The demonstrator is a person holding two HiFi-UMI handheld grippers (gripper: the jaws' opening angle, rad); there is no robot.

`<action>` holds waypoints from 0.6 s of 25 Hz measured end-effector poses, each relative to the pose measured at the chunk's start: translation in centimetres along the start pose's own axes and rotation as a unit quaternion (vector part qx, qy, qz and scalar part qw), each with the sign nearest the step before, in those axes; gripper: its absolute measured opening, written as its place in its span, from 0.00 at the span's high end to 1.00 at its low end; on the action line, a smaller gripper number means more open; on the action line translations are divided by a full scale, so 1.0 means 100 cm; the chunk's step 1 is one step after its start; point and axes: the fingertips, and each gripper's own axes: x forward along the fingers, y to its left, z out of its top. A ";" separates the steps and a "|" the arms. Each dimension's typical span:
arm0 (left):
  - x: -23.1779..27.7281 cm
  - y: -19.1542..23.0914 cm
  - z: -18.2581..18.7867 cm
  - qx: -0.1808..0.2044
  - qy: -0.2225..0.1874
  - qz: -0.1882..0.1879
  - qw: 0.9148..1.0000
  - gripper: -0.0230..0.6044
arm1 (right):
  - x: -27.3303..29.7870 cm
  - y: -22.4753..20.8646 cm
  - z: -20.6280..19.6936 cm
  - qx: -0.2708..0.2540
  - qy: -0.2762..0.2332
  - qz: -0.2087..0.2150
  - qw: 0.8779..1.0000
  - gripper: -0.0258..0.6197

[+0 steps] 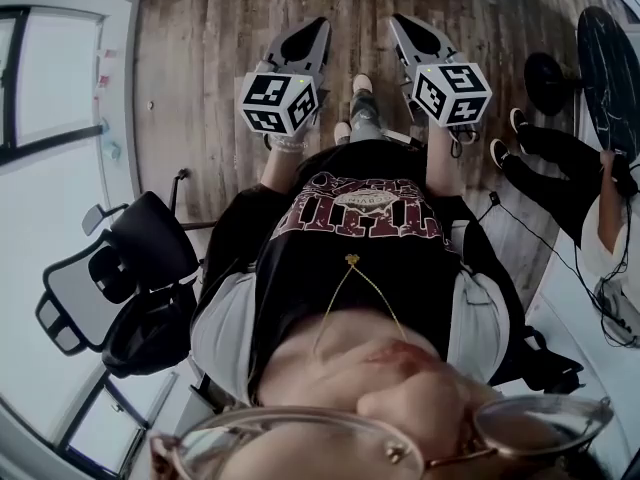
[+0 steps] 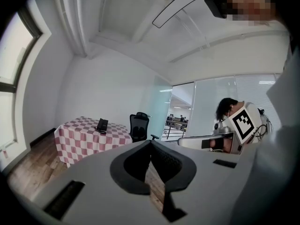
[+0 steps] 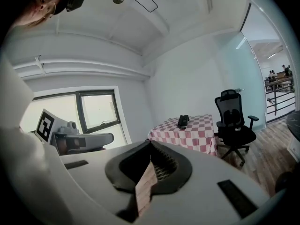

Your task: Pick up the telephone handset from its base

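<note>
glasses fill the bottom edge of the head view, and just above them is a dark printed shirt. higher in that frame both tongs point away over a wooden floor: the left gripper just left of centre, the right gripper just right of it. in its own view the left gripper's jaws are closed tip to tip with nothing between them. the right gripper view shows the same, jaws together and empty.

the telephone sits well apart from both, on a red-and-white checked table at the left middle of the left gripper view. in the right gripper view it lies right of centre. it is too small to tell handset from base.

a black office chair stands just beside the table. another black chair is at the left of the head view, and a second person sits at its right edge.
</note>
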 end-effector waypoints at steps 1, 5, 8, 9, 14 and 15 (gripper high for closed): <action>0.004 0.004 0.002 0.000 -0.001 0.002 1.000 0.95 | 0.006 -0.002 0.002 0.001 0.000 0.003 1.000 0.93; 0.022 0.020 0.010 -0.001 0.000 0.003 1.000 0.95 | 0.034 -0.007 0.012 -0.008 0.005 0.015 1.000 0.93; 0.038 0.029 0.013 -0.002 0.002 0.003 1.000 0.95 | 0.053 -0.014 0.017 -0.011 0.009 0.025 1.000 0.93; 0.044 0.032 0.015 -0.003 0.002 0.003 1.000 0.95 | 0.059 -0.016 0.018 -0.012 0.011 0.028 0.999 0.93; 0.075 0.045 0.023 -0.004 0.007 0.007 1.000 0.95 | 0.086 -0.034 0.026 -0.019 0.029 0.042 0.998 0.93; 0.080 0.048 0.025 -0.004 0.007 0.010 1.000 0.95 | 0.092 -0.037 0.027 -0.022 0.033 0.047 0.998 0.93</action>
